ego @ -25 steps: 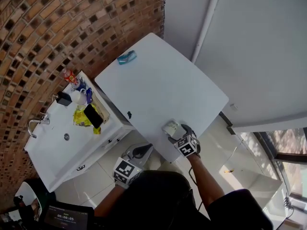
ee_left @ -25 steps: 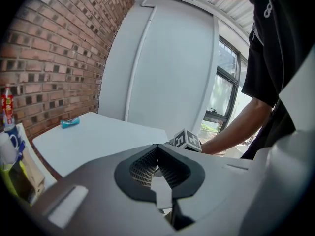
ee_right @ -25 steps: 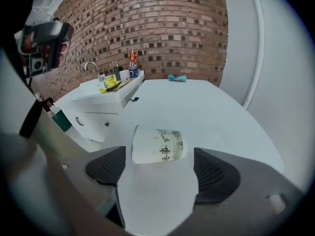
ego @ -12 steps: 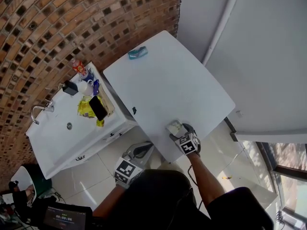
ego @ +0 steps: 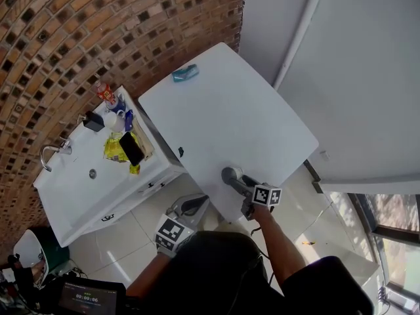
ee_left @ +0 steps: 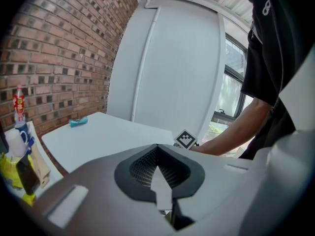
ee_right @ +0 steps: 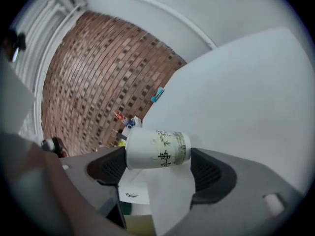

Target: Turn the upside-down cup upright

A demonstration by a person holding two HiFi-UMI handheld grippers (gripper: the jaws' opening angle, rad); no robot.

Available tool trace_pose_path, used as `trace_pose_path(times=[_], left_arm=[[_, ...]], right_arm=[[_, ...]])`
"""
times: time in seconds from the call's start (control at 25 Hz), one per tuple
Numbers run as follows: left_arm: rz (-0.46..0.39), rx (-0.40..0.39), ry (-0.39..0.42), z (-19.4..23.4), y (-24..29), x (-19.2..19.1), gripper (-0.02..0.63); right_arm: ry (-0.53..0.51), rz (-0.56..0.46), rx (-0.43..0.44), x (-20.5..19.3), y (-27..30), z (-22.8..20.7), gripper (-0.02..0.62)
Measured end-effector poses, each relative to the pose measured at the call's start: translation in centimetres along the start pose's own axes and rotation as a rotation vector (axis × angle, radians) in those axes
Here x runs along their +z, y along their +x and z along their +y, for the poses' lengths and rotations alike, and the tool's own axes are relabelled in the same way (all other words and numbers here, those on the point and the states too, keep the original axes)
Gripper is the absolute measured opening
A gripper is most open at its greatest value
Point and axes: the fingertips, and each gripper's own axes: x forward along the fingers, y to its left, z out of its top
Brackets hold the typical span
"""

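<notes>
One cup (ee_right: pixel 156 149) lies sideways, clamped in the right hand-held gripper (ee_right: pixel 160 167); the left hand-held gripper (ee_left: pixel 158 173) is closed.

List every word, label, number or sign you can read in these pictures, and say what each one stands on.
Nothing reads with certainty.
On the paper cup: one black printed character beside bamboo sprigs, lying sideways, not legible.
On the dark screen: a row of digits, too small to read.
On the red bottle: a label, too blurred to read.
</notes>
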Motion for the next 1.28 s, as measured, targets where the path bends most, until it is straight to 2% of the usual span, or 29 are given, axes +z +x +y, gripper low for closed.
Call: trace_pose_path(times=[0.08, 0.2, 0.36, 0.56, 1.08, 1.2, 1.28], left_arm=[[-0.001, -0.004, 0.008, -0.1, 0.1, 0.0, 0.015], [-0.004, -0.007, 0.012, 0.0, 0.1, 0.6, 0.015], [0.000, -0.007, 0.007, 0.0, 0.3, 0.8, 0.015], [-0.002, -0.012, 0.012, 0.1, 0.4, 0.5, 0.015], [-0.026, -0.033, 0.021, 0.4, 0.2, 1.0, 0.015], [-0.043, -0.057, 0.025, 0.6, 0.0, 1.5, 0.015], [-0.056, -0.077, 0.025, 0.7, -0.2, 2.3, 0.015]], right_arm=[[0.155, -0.032, 0.070, -0.5, -0.1, 0.0, 0.393], [0.286, -0.069, 0.128, -0.7, -0.2, 0.0, 0.393], [0.408, -0.110, 0.170, -0.6, -0.4, -0.4, 0.393], [0.486, -0.132, 0.154, -1.0, -0.5, -1.5, 0.393], [0.456, -0.165, 0.065, -0.9, -2.0, -1.9, 0.394], [0.344, -0.186, -0.032, -0.5, -3.8, -1.6, 0.394], [0.170, -0.184, -0.149, -0.1, -5.4, -0.8, 0.394]])
